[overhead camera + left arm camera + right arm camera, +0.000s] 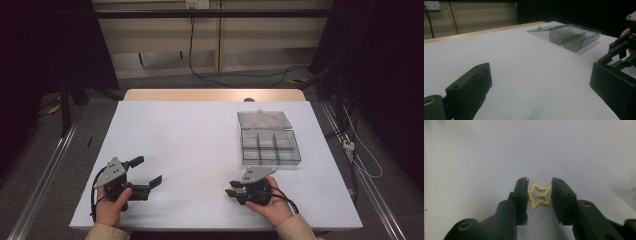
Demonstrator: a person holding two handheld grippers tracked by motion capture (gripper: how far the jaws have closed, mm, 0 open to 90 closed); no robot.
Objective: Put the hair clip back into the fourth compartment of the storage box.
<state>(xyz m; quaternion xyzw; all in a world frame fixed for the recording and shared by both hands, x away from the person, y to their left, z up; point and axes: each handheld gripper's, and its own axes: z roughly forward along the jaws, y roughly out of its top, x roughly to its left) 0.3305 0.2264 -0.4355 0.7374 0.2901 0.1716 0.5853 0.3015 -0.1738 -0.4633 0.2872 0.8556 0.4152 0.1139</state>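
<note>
A small yellow star-shaped clip [533,205] lies on the white table [190,145] between the jaws of my right gripper [540,181]. Both jaws touch the star's side tips, so the gripper is shut on it. In the high view my right gripper [230,190] sits low at the table's near right, pointing left. At the near left, my left gripper [150,170] rests with its jaws wide open and nothing between them. From the left gripper view, the right gripper [621,47] shows at the far right edge.
A clear grey compartment box [270,147] stands open at the right of the table, its lid [264,120] folded back behind it. The box [574,37] looks empty. Dark floor and rails flank the table.
</note>
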